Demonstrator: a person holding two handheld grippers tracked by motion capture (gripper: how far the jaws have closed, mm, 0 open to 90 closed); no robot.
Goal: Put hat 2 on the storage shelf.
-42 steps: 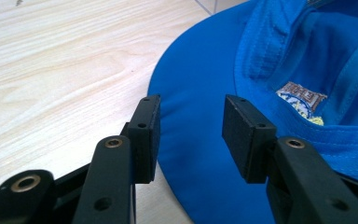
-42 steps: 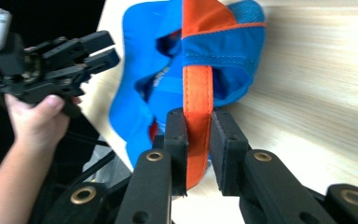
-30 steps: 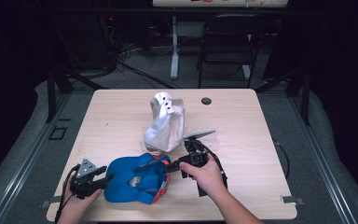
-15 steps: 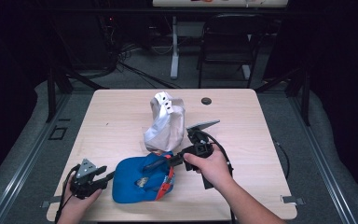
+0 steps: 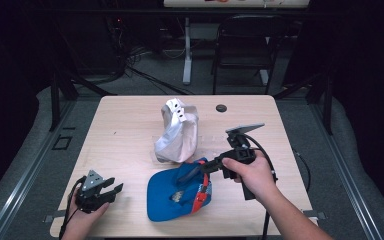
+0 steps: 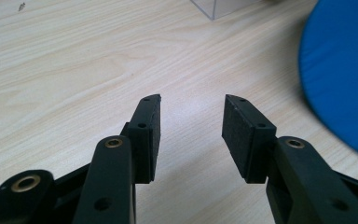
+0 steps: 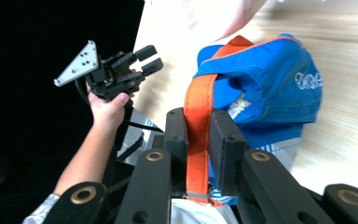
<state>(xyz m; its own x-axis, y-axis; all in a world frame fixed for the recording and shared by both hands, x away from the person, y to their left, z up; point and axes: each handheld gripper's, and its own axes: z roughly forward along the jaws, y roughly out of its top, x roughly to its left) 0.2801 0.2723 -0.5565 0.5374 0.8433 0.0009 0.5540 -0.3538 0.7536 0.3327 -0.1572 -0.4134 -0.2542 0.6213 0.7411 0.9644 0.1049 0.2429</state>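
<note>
Your right gripper (image 7: 198,135) is clamped on the cap (image 5: 177,192)'s orange strap (image 7: 196,126); the high view hides that pinch. Left gripper (image 6: 191,135) is released over bare table (image 6: 65,60). White lettering on the cap is unreadable.

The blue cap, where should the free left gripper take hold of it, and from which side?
Grip the blue cap at its flat brim edge, coming in level from the left gripper side. The right gripper already pinches the orange strap.

The blue cap (image 6: 342,74) is cut off at three o'clock in the left gripper view; its orange strap's (image 7: 198,140) lower end hides behind the jaws.
</note>
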